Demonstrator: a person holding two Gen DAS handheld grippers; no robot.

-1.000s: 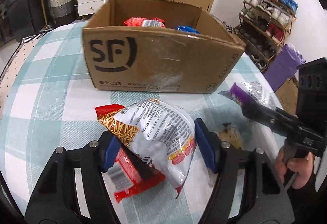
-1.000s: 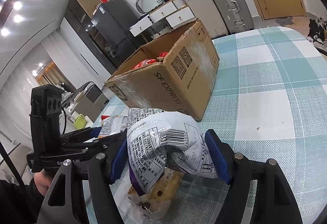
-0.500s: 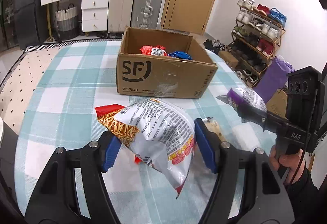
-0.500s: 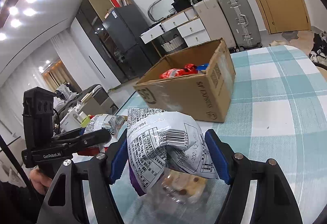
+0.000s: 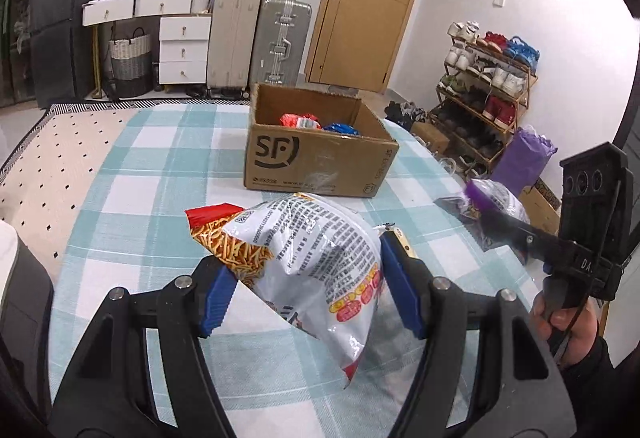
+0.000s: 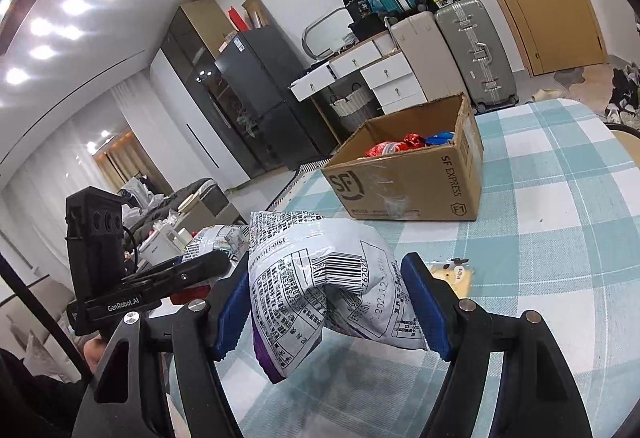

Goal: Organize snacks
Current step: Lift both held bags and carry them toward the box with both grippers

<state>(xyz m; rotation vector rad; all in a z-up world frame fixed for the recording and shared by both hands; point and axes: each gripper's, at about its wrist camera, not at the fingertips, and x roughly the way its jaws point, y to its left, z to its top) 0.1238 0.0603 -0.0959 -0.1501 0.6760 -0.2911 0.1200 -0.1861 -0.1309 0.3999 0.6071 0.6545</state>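
Observation:
My left gripper [image 5: 308, 286] is shut on a white and red snack bag [image 5: 312, 258] with orange sticks printed on it, held above the checked table. My right gripper [image 6: 328, 302] is shut on a white and purple snack bag [image 6: 320, 290]; the same bag shows at the right of the left wrist view [image 5: 496, 202]. An open SF cardboard box [image 5: 316, 158] stands farther back on the table with red and blue packets [image 5: 300, 120] inside; it also shows in the right wrist view [image 6: 408, 182]. Both bags hang well short of the box.
A small clear packet [image 6: 452, 274] lies on the teal checked tablecloth [image 5: 160, 166] near the right gripper. Suitcases [image 5: 280, 34], white drawers and a door stand beyond the table. A shoe rack [image 5: 488, 86] is at the right.
Both grippers have risen and pulled back from the box with their bags. The red packet under the left bag and the clear packet under the right bag stayed on the table.

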